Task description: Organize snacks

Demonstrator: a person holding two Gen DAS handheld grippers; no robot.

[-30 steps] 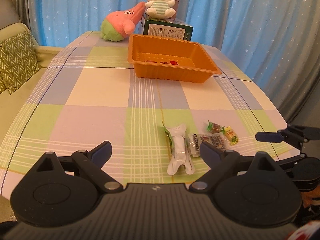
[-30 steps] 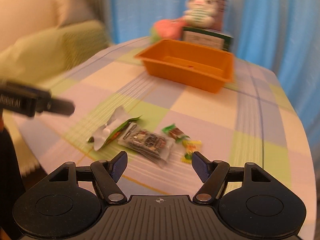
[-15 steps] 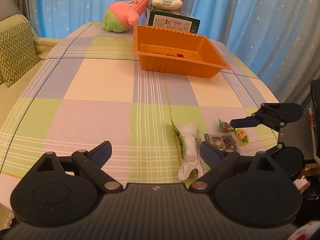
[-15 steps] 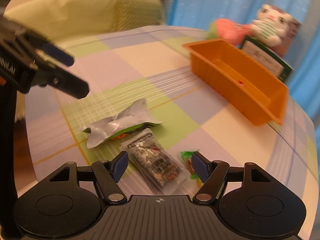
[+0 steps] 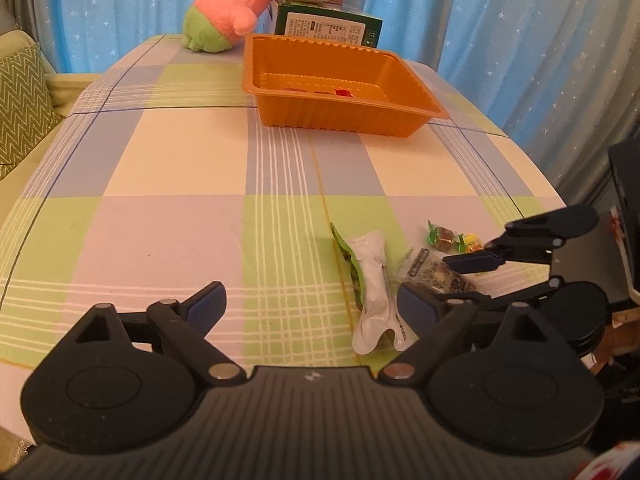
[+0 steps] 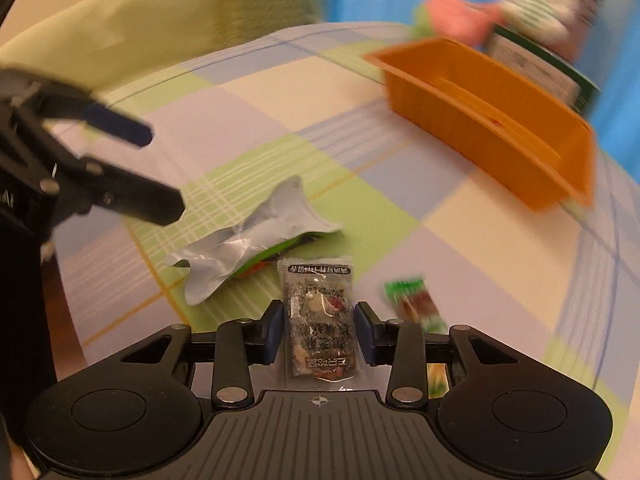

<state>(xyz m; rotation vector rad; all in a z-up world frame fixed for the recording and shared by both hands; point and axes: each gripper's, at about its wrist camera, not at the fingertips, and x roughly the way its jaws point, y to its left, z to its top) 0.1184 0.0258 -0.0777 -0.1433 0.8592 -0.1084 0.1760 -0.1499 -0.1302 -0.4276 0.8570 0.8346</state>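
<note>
- The clear snack packet (image 6: 318,320) lies on the checked tablecloth (image 5: 180,168), its long axis running straight out along the right gripper (image 6: 318,330), printed end at 12 o'clock.
- The right jaws are closing, pads at both long edges of the packet; a firm grip cannot be told.
- The silver-green wrapper (image 6: 248,248) lies at the packet's 10 o'clock, the small candies (image 6: 416,306) at 3 o'clock.
- The orange tray (image 5: 340,84) holds a few red pieces.
- The left gripper (image 5: 310,306) hangs wide, closing slightly, holding nothing.
</note>
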